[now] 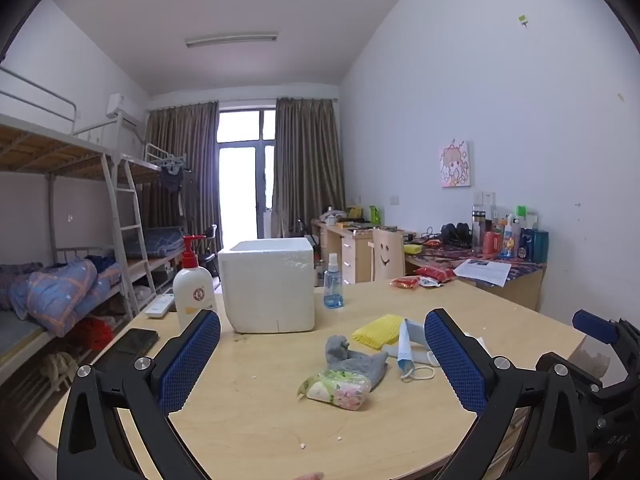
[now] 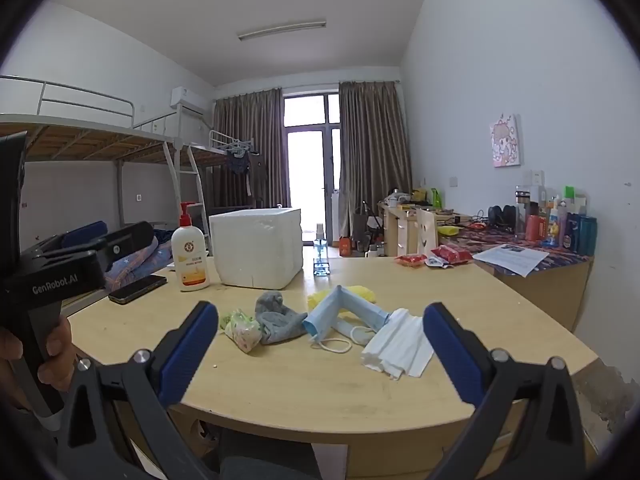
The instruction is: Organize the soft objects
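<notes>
On the wooden table (image 1: 256,424) lie a grey sock (image 1: 354,358), a floral tissue pack (image 1: 338,391), a yellow cloth (image 1: 378,330), a blue face mask (image 1: 406,350) and white folded tissues (image 2: 398,346). A white foam box (image 1: 269,285) stands open behind them. My left gripper (image 1: 322,354) is open and empty, above the table near the sock. My right gripper (image 2: 320,346) is open and empty, near the mask (image 2: 344,312) and sock (image 2: 276,318). The tissue pack (image 2: 242,330) and box (image 2: 256,252) also show there.
A lotion pump bottle (image 1: 194,288), a phone (image 1: 134,342), a remote (image 1: 160,306) and a blue spray bottle (image 1: 333,288) stand around the box. Red snack packets (image 1: 406,282) lie at the far right. Bunk beds are left, a cluttered desk right.
</notes>
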{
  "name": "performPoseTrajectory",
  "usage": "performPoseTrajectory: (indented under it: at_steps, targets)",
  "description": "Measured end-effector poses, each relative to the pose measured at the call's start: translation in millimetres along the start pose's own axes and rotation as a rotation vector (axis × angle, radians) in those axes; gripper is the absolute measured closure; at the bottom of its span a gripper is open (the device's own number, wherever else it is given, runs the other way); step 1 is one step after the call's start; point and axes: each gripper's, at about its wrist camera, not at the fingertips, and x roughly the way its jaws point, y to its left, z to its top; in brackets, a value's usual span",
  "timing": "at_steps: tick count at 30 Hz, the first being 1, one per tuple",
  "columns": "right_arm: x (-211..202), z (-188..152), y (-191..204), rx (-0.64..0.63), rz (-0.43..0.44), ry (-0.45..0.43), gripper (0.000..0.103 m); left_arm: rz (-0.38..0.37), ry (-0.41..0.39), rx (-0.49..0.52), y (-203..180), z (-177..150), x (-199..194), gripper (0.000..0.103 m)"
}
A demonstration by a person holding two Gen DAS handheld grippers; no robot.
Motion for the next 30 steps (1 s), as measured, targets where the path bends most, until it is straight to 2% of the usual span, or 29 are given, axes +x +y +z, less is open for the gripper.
performPoseTrajectory:
  at_steps: [30]
  targets:
    - [-2.3,2.9,-0.7,0.011,0.003,-0.009,0.0,-0.017,-0.003,0.013,-3.8,-1.3,-0.8,0.001]
